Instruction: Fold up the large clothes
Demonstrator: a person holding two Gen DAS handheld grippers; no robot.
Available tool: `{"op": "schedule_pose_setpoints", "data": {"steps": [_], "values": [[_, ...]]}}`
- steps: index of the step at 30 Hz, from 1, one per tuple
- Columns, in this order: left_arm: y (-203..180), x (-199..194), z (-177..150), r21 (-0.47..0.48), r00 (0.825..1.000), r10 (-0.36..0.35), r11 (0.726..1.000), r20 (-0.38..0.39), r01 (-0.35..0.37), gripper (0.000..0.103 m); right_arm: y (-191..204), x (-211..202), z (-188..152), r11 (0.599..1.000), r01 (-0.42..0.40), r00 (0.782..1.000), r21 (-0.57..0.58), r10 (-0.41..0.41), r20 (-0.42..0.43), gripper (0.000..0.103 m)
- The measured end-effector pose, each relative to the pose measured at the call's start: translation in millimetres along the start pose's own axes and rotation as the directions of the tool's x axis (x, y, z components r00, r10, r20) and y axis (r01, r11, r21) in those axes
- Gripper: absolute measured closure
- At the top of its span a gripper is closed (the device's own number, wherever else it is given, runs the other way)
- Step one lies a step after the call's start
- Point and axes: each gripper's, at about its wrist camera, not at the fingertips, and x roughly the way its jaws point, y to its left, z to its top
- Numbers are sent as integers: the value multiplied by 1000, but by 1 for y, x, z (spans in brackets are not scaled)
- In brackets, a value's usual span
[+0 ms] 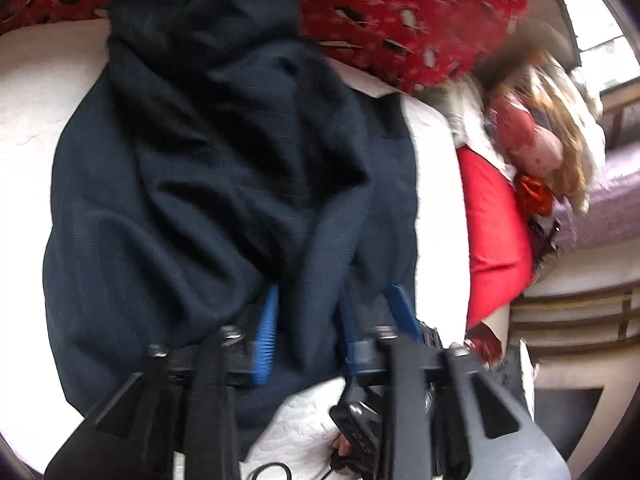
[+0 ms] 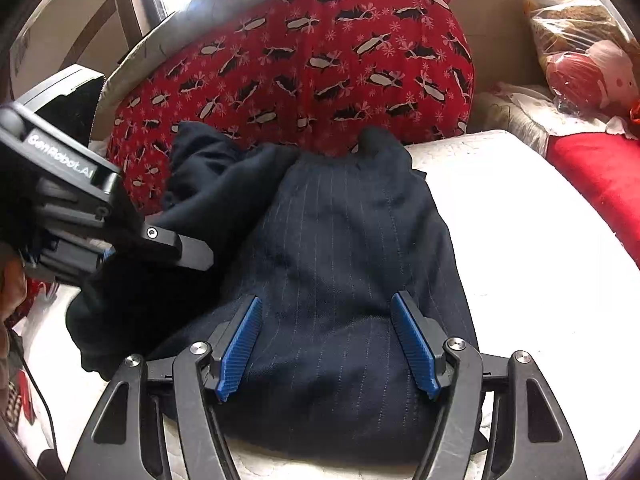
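Note:
A dark navy pinstriped garment (image 2: 340,248) lies in a heap on the white mattress (image 2: 512,216); it also fills the left wrist view (image 1: 192,184). My right gripper (image 2: 326,340) is open, its blue pads (image 2: 414,344) standing apart just above the near part of the cloth, holding nothing. My left gripper (image 1: 310,320) has a fold of the navy cloth bunched between its blue pads (image 1: 267,336) and grips it. The left gripper's body also shows in the right wrist view (image 2: 80,216), at the left edge of the heap.
A big red pillow with a penguin print (image 2: 304,60) lies behind the garment. A plain red cushion (image 2: 600,184), a doll (image 1: 536,140) and bagged toys (image 2: 576,52) sit to the right. Wooden bed slats (image 1: 576,312) show past the mattress edge.

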Motion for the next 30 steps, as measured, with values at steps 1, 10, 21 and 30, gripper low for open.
{"op": "schedule_pose_setpoints", "data": {"steps": [1,10,21,30], "values": [[-2,-8,-2,5,1000,-15,1000,7,15,62,0,0,0,1000,-2,1000,1,2,1,34],[67,-103,-17,-137,964,-148,974,221,181,59,-3,0,4,1000,-19,1000,24,19,-15,34],[128,-42,-52,-238,988,74,970,134,-40,58,15,7,74,937,-188,966,295,231,-115,24],[144,-65,-62,-258,989,-44,963,144,80,59,120,48,76,973,-117,968,-200,66,-244,90]]}}
